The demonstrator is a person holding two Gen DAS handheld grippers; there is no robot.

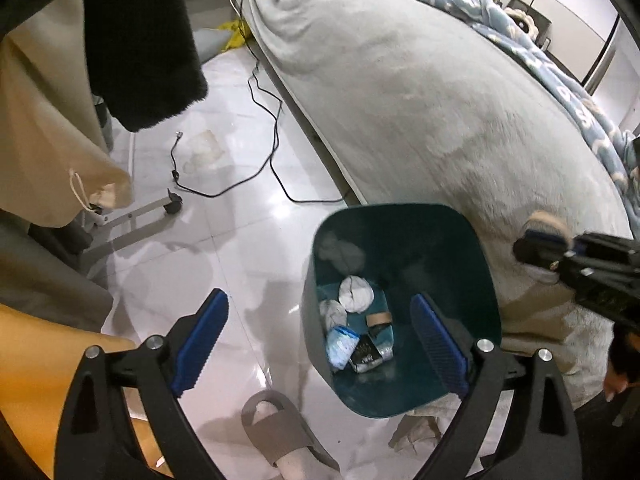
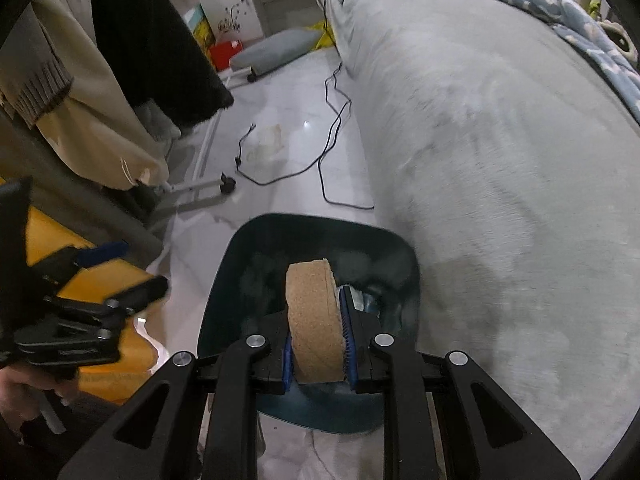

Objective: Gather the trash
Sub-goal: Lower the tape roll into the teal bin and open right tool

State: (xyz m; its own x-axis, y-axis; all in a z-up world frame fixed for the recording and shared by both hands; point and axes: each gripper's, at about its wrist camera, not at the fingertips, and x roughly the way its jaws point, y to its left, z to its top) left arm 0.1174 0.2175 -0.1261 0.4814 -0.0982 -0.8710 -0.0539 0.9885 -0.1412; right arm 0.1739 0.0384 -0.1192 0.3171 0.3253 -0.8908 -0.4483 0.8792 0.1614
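Observation:
A teal trash bin (image 1: 400, 207) stands on the pale floor against the bed. Inside lie a crumpled white tissue (image 1: 355, 294), a blue-white wrapper (image 1: 340, 346), a dark packet (image 1: 366, 354) and a cardboard strip (image 1: 378, 318). My left gripper (image 1: 318, 298) is open above the bin's left side, with nothing between its blue pads. At the right edge, my right gripper (image 1: 538, 246) carries a cork piece (image 1: 546, 220). In the right wrist view the bin (image 2: 224, 300) lies below my right gripper (image 2: 318, 344), which is shut on the thick cork disc (image 2: 312, 320). The left gripper (image 2: 124, 270) shows at the left.
A bed with a grey blanket (image 1: 440, 100) fills the right side. A black cable (image 1: 264, 120) trails over the floor. Hanging garments (image 1: 140, 40) and a wheeled rack foot (image 1: 172, 204) stand left. A person's slippered foot (image 1: 276, 432) and a paper scrap (image 1: 416, 432) lie near the bin.

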